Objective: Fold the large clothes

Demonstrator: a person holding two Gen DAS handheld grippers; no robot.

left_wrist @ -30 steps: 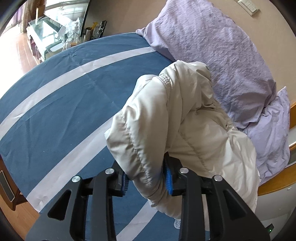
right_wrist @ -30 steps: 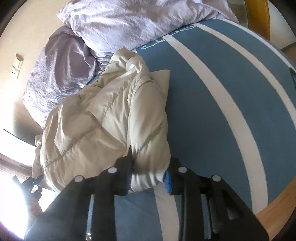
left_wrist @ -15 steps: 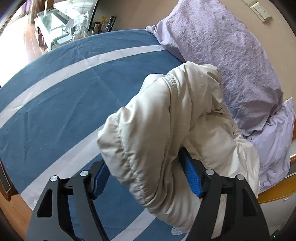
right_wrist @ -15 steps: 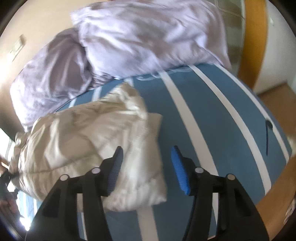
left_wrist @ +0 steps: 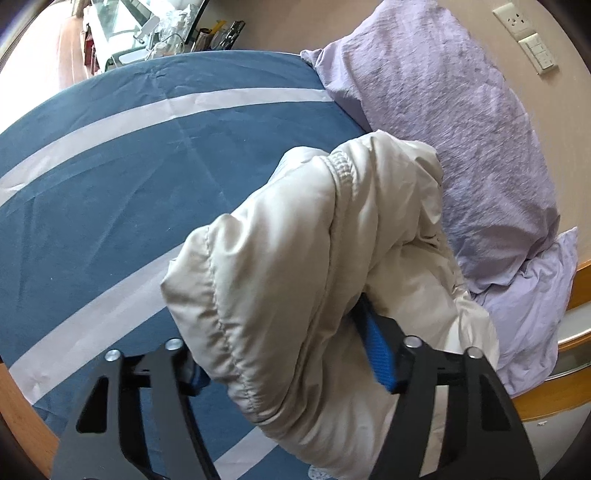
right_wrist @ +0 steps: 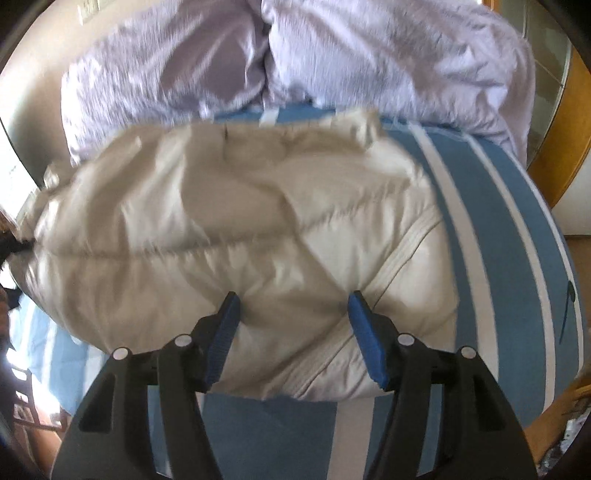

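A cream quilted puffer jacket (left_wrist: 295, 258) lies bunched on the blue bed with white stripes (left_wrist: 110, 166). My left gripper (left_wrist: 288, 354) is open wide, and a thick fold of the jacket bulges between its blue pads (left_wrist: 376, 354) and hides the left pad. In the right wrist view the jacket (right_wrist: 240, 221) lies folded flat across the bed (right_wrist: 498, 240). My right gripper (right_wrist: 291, 332) is open and empty, its fingers apart just above the jacket's near edge. This view is motion-blurred.
Two lilac pillows (left_wrist: 461, 129) lean on the beige wall at the head of the bed; they also show in the right wrist view (right_wrist: 295, 55). A wooden bed frame (right_wrist: 557, 129) runs along the right. A cluttered glass desk (left_wrist: 147, 29) stands beyond the bed's far side.
Both grippers opened and let go of the jacket. The right gripper pulled back and swung round to face the pillows; the jacket now lies flatter. The left gripper tilted up slightly.
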